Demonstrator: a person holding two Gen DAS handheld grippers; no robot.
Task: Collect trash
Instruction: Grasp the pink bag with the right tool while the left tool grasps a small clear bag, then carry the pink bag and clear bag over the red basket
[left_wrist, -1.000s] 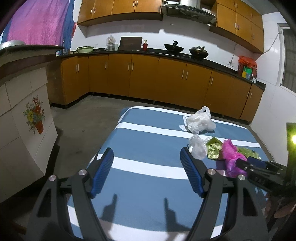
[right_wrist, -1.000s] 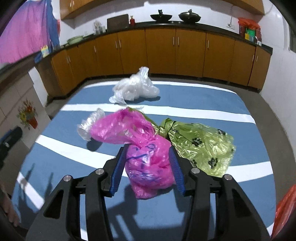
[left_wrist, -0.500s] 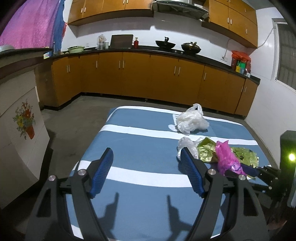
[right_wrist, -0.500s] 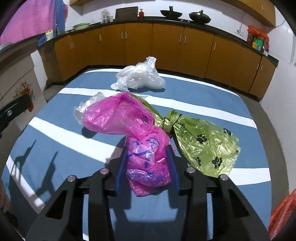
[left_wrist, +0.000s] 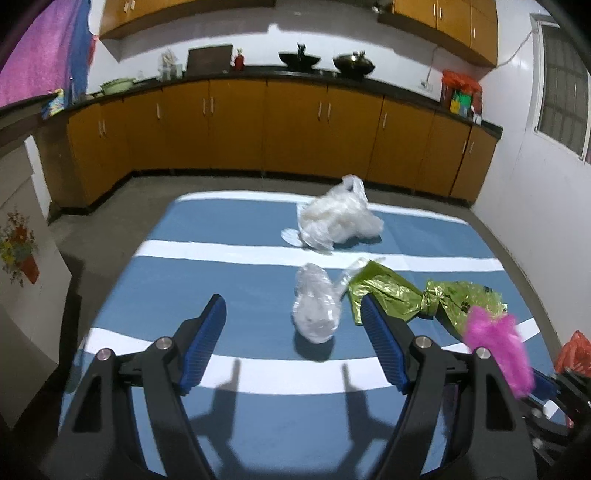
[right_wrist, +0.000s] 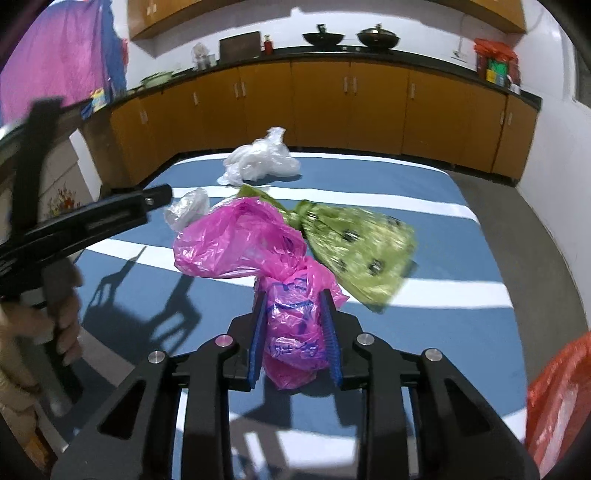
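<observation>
Plastic fills our right gripper (right_wrist: 293, 325): its jaws are closing, pads pressing a pink bag (right_wrist: 273, 273) from both sides above the blue striped cloth (right_wrist: 461, 325). Our left gripper (left_wrist: 293, 339) hangs spread wide, grasping nothing. Just beyond it lies a small clear bag (left_wrist: 316, 308), a green bag (left_wrist: 413, 295) to its right. Farthest sits a white bag (left_wrist: 338, 219).

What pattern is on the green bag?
The green bag carries small dark paw prints, though blurred; it shows best in the right wrist view.
</observation>
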